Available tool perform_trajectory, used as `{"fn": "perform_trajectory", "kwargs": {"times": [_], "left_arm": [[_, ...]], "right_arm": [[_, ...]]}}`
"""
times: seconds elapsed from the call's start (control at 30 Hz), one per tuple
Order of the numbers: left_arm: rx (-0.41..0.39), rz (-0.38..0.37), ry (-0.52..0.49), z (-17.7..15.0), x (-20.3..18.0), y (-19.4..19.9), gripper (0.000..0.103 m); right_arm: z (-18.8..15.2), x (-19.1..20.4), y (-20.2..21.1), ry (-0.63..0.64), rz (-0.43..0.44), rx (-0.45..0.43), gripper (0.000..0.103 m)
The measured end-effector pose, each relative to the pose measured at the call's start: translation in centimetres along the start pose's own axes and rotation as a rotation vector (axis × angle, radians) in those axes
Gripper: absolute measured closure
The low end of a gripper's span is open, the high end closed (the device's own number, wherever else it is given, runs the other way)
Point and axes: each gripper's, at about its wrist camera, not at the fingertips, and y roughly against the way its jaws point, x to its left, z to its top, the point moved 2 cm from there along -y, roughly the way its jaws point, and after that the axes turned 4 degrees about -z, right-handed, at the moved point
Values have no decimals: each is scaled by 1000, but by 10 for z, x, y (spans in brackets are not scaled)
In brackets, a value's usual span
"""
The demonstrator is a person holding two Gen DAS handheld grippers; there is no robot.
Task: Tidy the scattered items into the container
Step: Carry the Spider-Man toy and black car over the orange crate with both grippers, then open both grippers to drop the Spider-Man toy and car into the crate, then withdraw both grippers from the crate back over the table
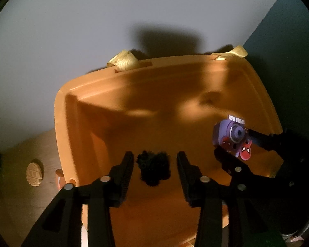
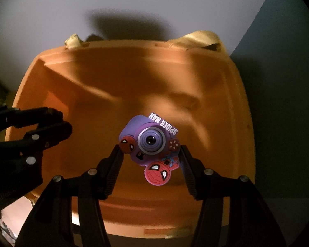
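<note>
The right gripper (image 2: 150, 154) had its jaws clamped on a purple toy camera (image 2: 149, 140) with Spider-Man faces, held above the right side of the orange container (image 2: 134, 78). The left gripper (image 1: 154, 164) stood with jaws spread wide, a black fuzzy object (image 1: 153, 167) between them without touching either; whether it hung or lay in the bin, I could not tell. Yellow straps (image 1: 123, 60) draped the far rim. Left of the bin, a tan ridged piece (image 1: 34, 173) lay on the wooden surface (image 1: 14, 205).

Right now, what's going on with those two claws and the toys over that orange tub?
Left gripper open, black fuzzy item between its fingers. Right gripper shut on Spider-Man toy camera, over orange bin. Nothing blocking.
</note>
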Motion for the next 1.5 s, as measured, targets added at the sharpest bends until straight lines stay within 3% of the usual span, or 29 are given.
{"fn": "perform_trajectory", "kwargs": {"times": [0.23, 0.3, 0.37, 0.43, 0.6, 0.77, 1.0, 1.23, 1.5], "left_arm": [[-49, 37, -17, 2, -5, 19, 46], [-64, 35, -13, 0, -4, 28, 39], [-80, 31, -12, -1, -3, 36, 37], [-84, 19, 6, -1, -1, 43, 37], [-94, -8, 23, -15, 4, 60, 35], [-127, -17, 28, -29, 16, 78, 23], [-125, 14, 21, -63, 40, 90, 23], [-145, 34, 81, -113, 85, 115, 23], [-191, 61, 132, -163, 117, 148, 23]], "right_arm": [[-5, 1, 6, 14, 38, -4, 50], [-7, 1, 12, 12, 34, -15, 50], [-8, 2, 20, 13, 38, -43, 30], [-9, 1, 27, 6, 39, -63, 25], [-16, 3, 43, 20, 40, -89, 25], [-32, 6, 68, 8, 78, -120, 25], [-48, 23, 109, 25, 104, -171, 24], [-75, 44, 113, 28, 189, -198, 24], [-99, 59, 115, 1, 209, -211, 24]]}}
